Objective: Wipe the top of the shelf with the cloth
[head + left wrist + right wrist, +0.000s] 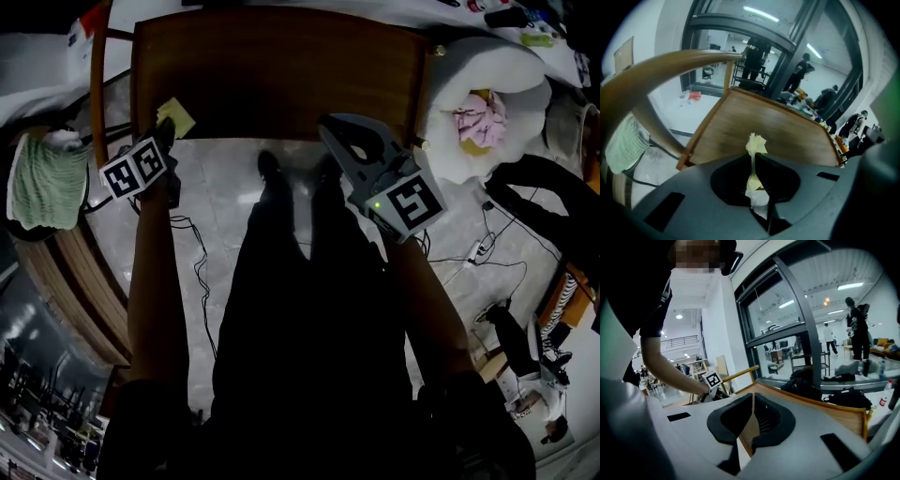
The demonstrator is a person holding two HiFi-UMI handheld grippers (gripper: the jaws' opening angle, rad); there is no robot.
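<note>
The wooden shelf top (281, 75) fills the upper middle of the head view, and I stand at its near edge. My left gripper (169, 129) is shut on a small crumpled yellow cloth (176, 117) at the shelf's near left corner. In the left gripper view the cloth (755, 144) sticks up from between the shut jaws of that gripper (753, 159), with the shelf top (778, 133) just beyond. My right gripper (328, 124) hovers at the shelf's near edge, right of centre. Its jaws (753, 399) are shut with nothing between them, over the shelf (820, 406).
A curved wooden rail (96, 75) rises left of the shelf. A green towel (42, 178) hangs further left. A white cushion (511, 70) holding a pink cloth (480, 120) lies to the right. Cables (199, 267) trail over the grey floor.
</note>
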